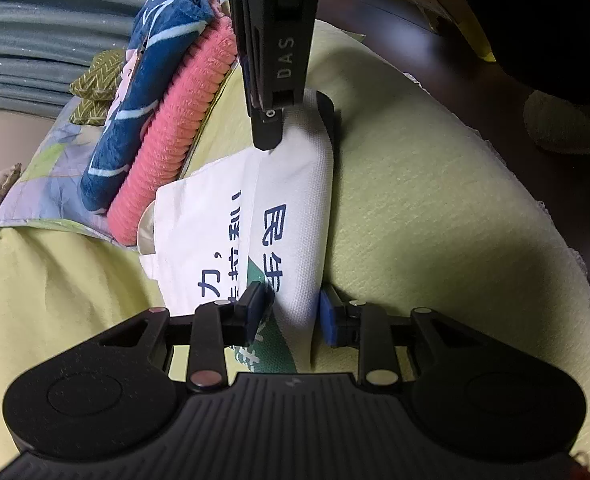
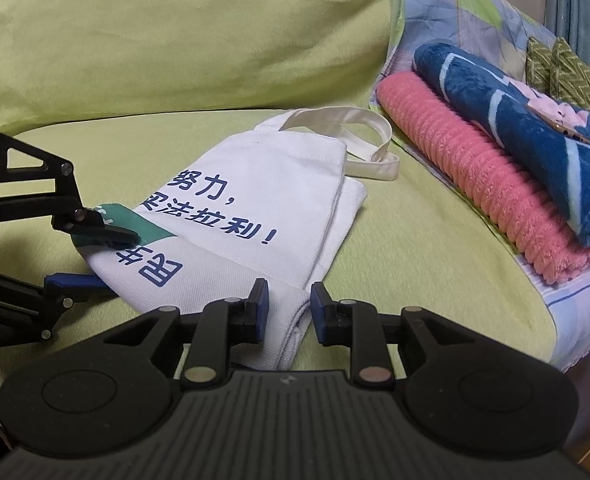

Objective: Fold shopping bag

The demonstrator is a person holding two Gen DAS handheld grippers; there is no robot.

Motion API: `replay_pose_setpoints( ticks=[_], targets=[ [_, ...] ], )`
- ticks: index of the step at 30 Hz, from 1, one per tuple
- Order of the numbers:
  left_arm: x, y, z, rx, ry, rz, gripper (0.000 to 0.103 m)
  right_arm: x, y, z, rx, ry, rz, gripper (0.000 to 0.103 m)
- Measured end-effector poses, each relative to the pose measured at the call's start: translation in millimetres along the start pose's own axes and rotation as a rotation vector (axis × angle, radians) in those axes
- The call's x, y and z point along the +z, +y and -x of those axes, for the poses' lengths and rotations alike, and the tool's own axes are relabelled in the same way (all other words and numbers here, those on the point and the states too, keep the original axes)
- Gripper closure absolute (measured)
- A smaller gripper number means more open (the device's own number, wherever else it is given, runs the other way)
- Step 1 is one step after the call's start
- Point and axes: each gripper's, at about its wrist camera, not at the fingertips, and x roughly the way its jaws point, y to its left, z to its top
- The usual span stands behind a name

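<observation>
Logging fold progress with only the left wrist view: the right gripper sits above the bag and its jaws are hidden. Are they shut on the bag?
Observer: No. The right gripper has its jaws apart, straddling a folded corner of the shopping bag.
Operator: Where do the handles lie?
Observer: The handles lie loose at the bag's far end, beside the pink towel.

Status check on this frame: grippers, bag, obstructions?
Both grippers, left gripper and right gripper, open, straddling folded edge. Shopping bag partly folded. Towel stack beside handles, apart.
</observation>
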Motion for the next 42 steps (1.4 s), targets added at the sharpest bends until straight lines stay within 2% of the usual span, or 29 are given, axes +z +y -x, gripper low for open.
replay_pose_setpoints(
  ticks=[3,6,8,10,13,18,21,22,23,26,30,35,42],
  targets=[
    [-1.4,4.8,1.1,-0.02,-0.007,0.029,0.069,4.4,-6.8,7.5,0.038,-0.009,-0.021,0.078],
    [-3.6,10.4,2.0,-0.047,-0.018,0.053,0.069,8.8,-9.0,28.3,0.101,-0.074,0.055,0.065],
    [-5.3,14.7,2.3,-0.068,-0.025,0.069,0.069,7.1,1.3,39.4,0.127,-0.114,0.249,0.048],
    [-7.5,19.5,2.6,-0.092,-0.034,0.09,0.068,-1.0,12.6,42.0,0.128,-0.121,0.471,0.045],
    [-10.8,25.8,3.2,-0.125,-0.047,0.124,0.068,-13.6,22.4,32.3,0.138,-0.088,0.716,0.042],
    [-16.2,38.4,1.3,-0.186,-0.062,0.166,0.064,-47.6,33.0,11.4,0.091,-0.149,1.095,0.042],
    [-21.2,45.6,0.0,-0.219,-0.079,0.182,0.064,-61.3,30.0,1.1,0.074,-0.224,1.177,0.053],
    [-23.0,47.9,-0.4,-0.228,-0.085,0.185,0.062,-61.2,27.6,-1.0,0.097,-0.223,1.168,0.062],
    [-24.7,49.7,-1.1,-0.234,-0.09,0.184,0.06,-61.1,25.2,-3.1,0.12,-0.222,1.16,0.066],
    [-28.8,52.8,-3.6,-0.234,-0.096,0.178,0.059,-58.5,16.8,-5.5,0.17,-0.223,1.135,0.066],
    [-29.3,57.5,-7.5,-0.245,-0.086,0.215,0.059,-32.3,-1.8,-11.6,0.299,-0.146,0.953,0.066],
    [-28.5,67.5,-6.5,-0.295,-0.07,0.324,0.061,-1.1,-23.5,-20.7,0.437,-0.043,0.753,0.066],
    [-24.6,68.8,17.0,-0.414,-0.084,0.402,0.06,4.3,-32.7,-5.8,0.574,0.076,0.611,0.066]
  ],
)
